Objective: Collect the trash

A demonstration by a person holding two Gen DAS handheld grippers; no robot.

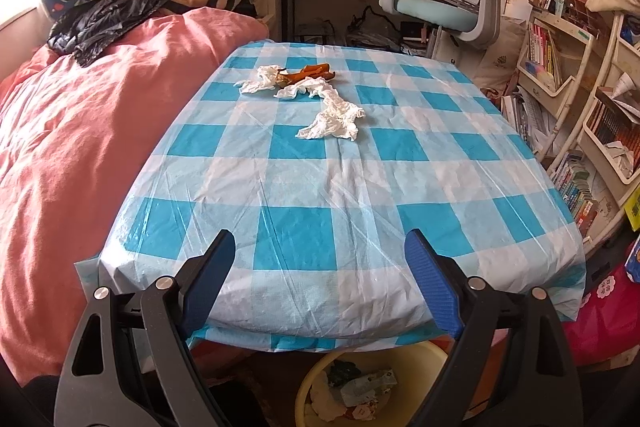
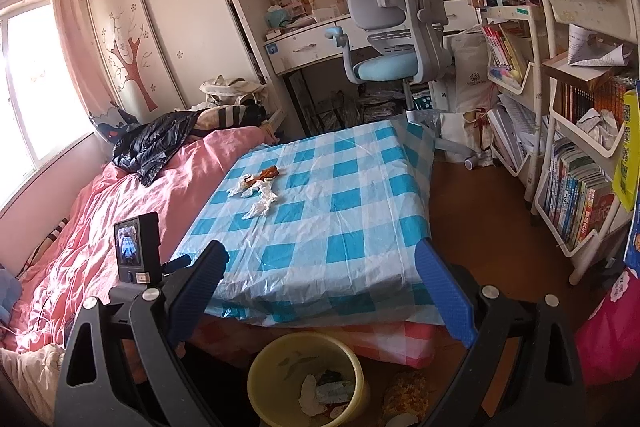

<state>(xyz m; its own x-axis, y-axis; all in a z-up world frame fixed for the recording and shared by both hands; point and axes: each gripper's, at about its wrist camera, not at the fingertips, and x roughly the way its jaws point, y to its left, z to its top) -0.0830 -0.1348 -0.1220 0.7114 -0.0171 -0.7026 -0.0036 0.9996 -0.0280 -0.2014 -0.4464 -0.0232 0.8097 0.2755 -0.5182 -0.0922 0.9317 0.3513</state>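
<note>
Both grippers — left gripper, right gripper — gape empty; book spines probably Chinese, unreadable.

A child's bedroom: pink-quilted bed, study desk, crammed bookshelves.

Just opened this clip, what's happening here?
A person holds tongs in each hand, left tongs and right tongs, both open and empty, short of the table's near edge. On the blue-and-white checked plastic tablecloth lie crumpled white tissues and a brown banana peel, untouched. A yellow plastic bin already holding scraps sits on the floor below.
</note>
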